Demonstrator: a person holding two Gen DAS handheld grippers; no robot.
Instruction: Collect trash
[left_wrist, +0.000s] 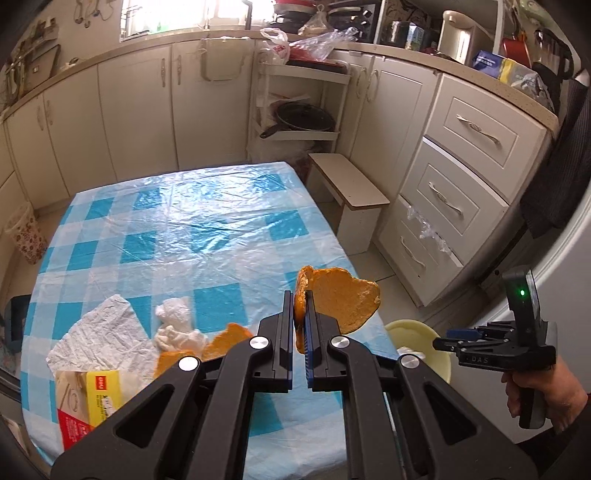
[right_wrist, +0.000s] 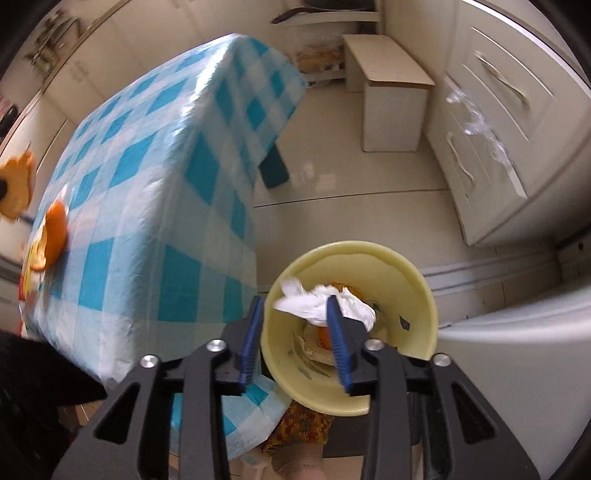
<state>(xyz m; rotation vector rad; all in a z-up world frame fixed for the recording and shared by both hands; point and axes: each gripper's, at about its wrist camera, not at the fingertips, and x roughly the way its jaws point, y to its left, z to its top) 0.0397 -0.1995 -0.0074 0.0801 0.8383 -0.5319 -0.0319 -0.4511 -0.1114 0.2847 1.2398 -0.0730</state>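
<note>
1. The left gripper (left_wrist: 301, 317) has its jaws pinching an orange peel (left_wrist: 343, 295) by one curled edge, held in the air above the near right corner of the table (left_wrist: 192, 218). Most of the peel juts out beyond the jaws, so a quick swing could shake it loose onto the floor.
2. The yellow bin (right_wrist: 402, 266) sits below and just off that same table corner, already holding a crumpled white tissue (right_wrist: 325, 302) and scraps. Its mouth is narrow, so a release made too early would probably drop the peel on the tablecloth edge or the floor.
3. The right gripper (right_wrist: 295, 332) hovers over the bin with jaws spread and nothing between them; one finger is outside the rim, the other over the tissue. It could block the peel's path (or nudge the bin over).
4. Still on the table, toward its near left: another peel (left_wrist: 221, 341), a tissue wad (left_wrist: 175, 325), a paper towel (left_wrist: 99, 332) and a yellow-and-red packet (left_wrist: 88, 402).
</note>
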